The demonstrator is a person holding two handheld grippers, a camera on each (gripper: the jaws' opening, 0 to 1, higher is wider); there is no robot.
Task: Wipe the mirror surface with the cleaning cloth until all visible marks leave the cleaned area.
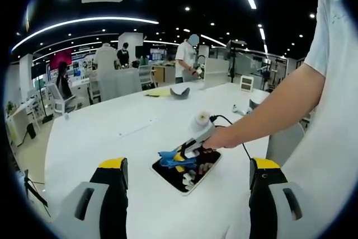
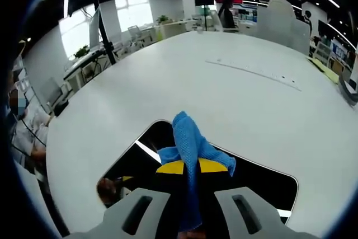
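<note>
On the white table (image 1: 112, 132), a dark rectangular mirror (image 2: 268, 180) is wiped with a blue cleaning cloth (image 2: 187, 138), pinched in the closed right gripper (image 2: 187, 167). Left gripper (image 1: 187, 177) is held wide open, empty. Loose cloth grip risks slipping, leaving marks.

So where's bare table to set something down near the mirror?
Bare white table runs wide beyond and left of the mirror. It's crowded over the mirror itself, where the right tongs press the blue cloth.
</note>
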